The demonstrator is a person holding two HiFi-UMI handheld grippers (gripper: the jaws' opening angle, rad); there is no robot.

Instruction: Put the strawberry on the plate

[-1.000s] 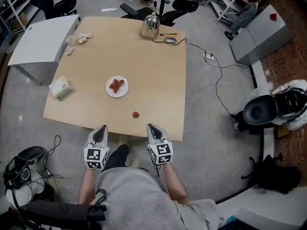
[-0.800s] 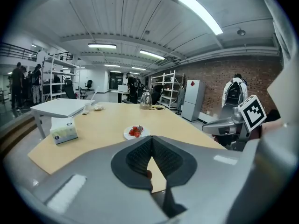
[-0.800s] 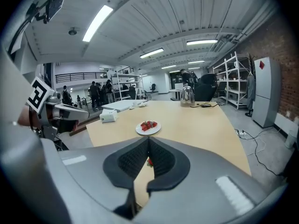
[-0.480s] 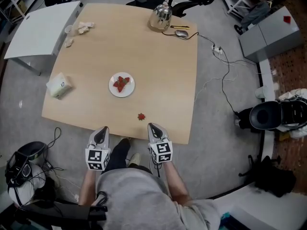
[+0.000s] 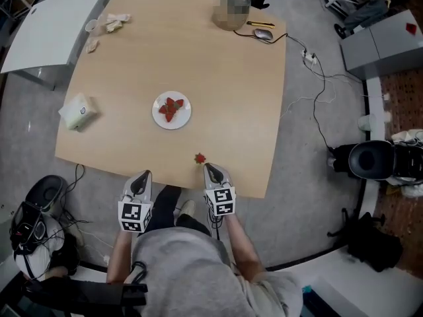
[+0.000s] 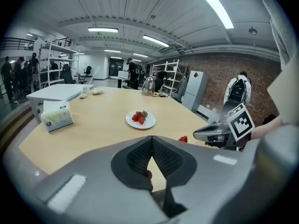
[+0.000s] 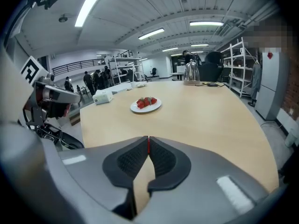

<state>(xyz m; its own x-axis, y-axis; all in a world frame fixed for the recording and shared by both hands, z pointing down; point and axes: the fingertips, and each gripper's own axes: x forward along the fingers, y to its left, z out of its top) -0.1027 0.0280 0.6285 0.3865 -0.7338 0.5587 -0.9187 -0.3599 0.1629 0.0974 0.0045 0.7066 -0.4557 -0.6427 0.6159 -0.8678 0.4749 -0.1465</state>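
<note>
A white plate holding a few strawberries sits mid-table. One loose strawberry lies near the table's front edge. My right gripper is shut, its tips just short of that berry and to its right. In the right gripper view only a red sliver shows past the closed tips, with the plate farther off. My left gripper is shut with nothing in it and hangs just off the table's edge. The left gripper view shows the plate, the loose berry and the right gripper.
A tissue box lies at the table's left side. At the far end are a computer mouse and a cable. A white side table stands at the far left. Cables and a black chair are on the floor to the right.
The head view has shifted toward the table. My right gripper has come forward over the table's front edge up to the loose strawberry. The left gripper has kept its place beside it.
</note>
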